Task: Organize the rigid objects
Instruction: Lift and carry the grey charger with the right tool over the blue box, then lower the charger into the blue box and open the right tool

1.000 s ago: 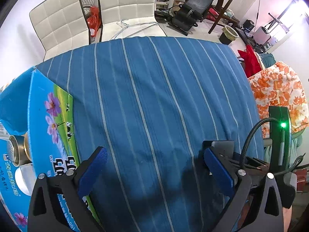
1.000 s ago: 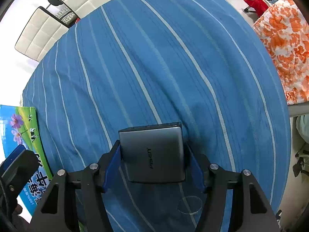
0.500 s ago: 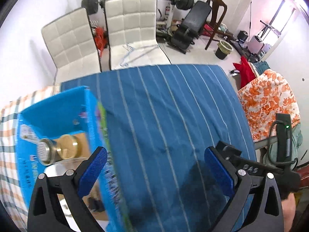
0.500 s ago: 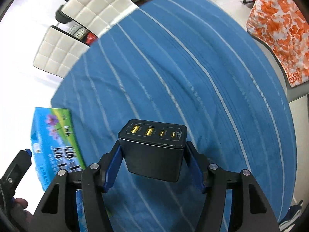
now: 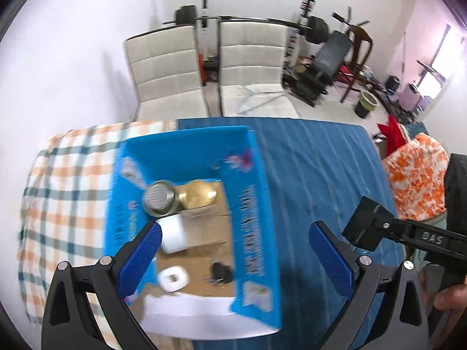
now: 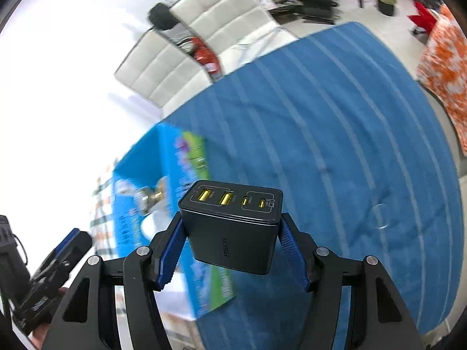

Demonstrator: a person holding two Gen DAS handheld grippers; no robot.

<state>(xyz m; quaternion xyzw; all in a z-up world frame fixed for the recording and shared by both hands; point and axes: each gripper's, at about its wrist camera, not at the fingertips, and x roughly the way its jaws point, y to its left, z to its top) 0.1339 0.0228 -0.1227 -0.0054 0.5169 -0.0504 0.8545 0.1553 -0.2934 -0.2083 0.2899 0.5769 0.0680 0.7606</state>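
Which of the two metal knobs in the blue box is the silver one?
The silver knob is the left one, its ridged round face turned up; the brass knob lies touching its right side.

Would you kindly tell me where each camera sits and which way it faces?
Left wrist: on the left tool, open, looking down into the blue box; the right tool's back shows at right.
Right wrist: on the right tool, facing across the blue tablecloth, shut on the charger; the left tool shows lower left.
Shared: box, tablecloth, white chairs.
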